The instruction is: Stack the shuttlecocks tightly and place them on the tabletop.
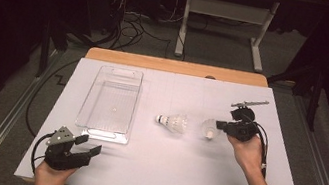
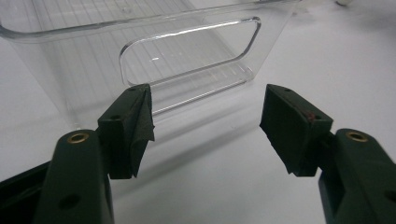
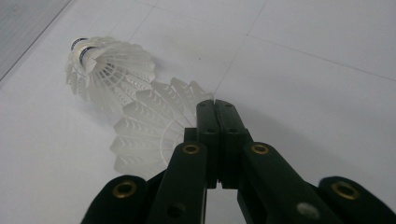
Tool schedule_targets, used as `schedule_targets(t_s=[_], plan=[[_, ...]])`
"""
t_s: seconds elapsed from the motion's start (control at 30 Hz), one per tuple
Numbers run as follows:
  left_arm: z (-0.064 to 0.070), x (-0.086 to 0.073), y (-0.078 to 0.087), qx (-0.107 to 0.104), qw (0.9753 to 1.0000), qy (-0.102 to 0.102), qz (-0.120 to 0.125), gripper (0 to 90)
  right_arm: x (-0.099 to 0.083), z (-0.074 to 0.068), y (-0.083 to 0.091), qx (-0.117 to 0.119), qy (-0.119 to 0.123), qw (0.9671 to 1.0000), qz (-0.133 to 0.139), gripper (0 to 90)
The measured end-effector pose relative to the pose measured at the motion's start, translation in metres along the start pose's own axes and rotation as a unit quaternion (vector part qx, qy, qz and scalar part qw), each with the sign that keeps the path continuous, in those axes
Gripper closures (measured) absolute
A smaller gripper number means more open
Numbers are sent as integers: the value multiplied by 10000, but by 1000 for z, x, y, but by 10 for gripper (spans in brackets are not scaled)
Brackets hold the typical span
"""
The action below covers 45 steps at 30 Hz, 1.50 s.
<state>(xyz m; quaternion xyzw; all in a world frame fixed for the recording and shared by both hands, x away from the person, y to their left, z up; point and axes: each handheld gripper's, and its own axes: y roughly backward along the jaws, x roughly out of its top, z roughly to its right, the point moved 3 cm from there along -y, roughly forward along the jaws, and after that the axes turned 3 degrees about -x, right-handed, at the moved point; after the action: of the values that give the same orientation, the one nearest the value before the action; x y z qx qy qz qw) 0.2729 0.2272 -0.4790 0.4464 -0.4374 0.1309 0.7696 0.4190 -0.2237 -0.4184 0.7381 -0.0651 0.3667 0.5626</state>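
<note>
A: Is your right tool (image 1: 220, 125) gripping anything?
B: Jaws look pressed together at the near shuttlecock (image 3: 149, 126), mid-tabletop; the clear bin (image 1: 96, 126) lies toward the left edge, by your open left tool (image 1: 88, 144)

Table (image 1: 164, 173): white sheet over a wooden top, wood showing along the far edge; clear plastic bin (image 1: 106, 131) on its left half, long side running away | two white shuttlecocks at centre-right: one (image 1: 172, 123) lying on its side; the other (image 1: 208, 128) just beside it
</note>
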Motion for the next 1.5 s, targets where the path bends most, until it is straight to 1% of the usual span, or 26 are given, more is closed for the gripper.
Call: schedule_targets(t_s=[0.17, 0.3, 0.47, 0.57, 0.73, 0.9, 1.03, 1.1, 1.17, 1.23, 1.5], plan=[[0, 0, 0, -4, 10000, 3, 7, 350, 3, -7, -2, 66, 56, 10000, 20, 900], [0, 0, 0, -8, 10000, -1, 8, 350, 6, -15, -5, 201, 125, 9997, 56, 900], [0, 0, 0, -10, 10000, -1, 16, 350, 7, -23, -10, 399, 108, 9991, 97, 900], [0, 0, 0, -13, 10000, -1, 14, 350, 6, -24, -12, 468, 81, 9988, 83, 900], [0, 0, 0, -15, 10000, 2, 11, 350, 2, -17, -13, 362, 24, 9993, 60, 879], [0, 0, 0, -11, 10000, -16, -17, 350, -6, -5, -11, 200, -128, 9997, -51, 853], [0, 0, -1, -4, 10000, -20, -28, 350, -13, 2, -11, 121, -221, 9997, -78, 835], [0, 0, -1, -3, 10000, -20, -32, 350, -15, 5, -13, 46, -243, 9996, -98, 817], [0, 0, -1, -3, 10000, -17, -29, 350, -16, 6, -14, 8, -253, 9996, -102, 799], [0, 0, -1, -5, 10000, -14, -31, 350, -17, 8, -16, -38, -286, 9995, -136, 760], [0, 0, -1, -11, 10000, -22, -32, 350, -22, 12, -25, -138, -410, 9988, -215, 755]])
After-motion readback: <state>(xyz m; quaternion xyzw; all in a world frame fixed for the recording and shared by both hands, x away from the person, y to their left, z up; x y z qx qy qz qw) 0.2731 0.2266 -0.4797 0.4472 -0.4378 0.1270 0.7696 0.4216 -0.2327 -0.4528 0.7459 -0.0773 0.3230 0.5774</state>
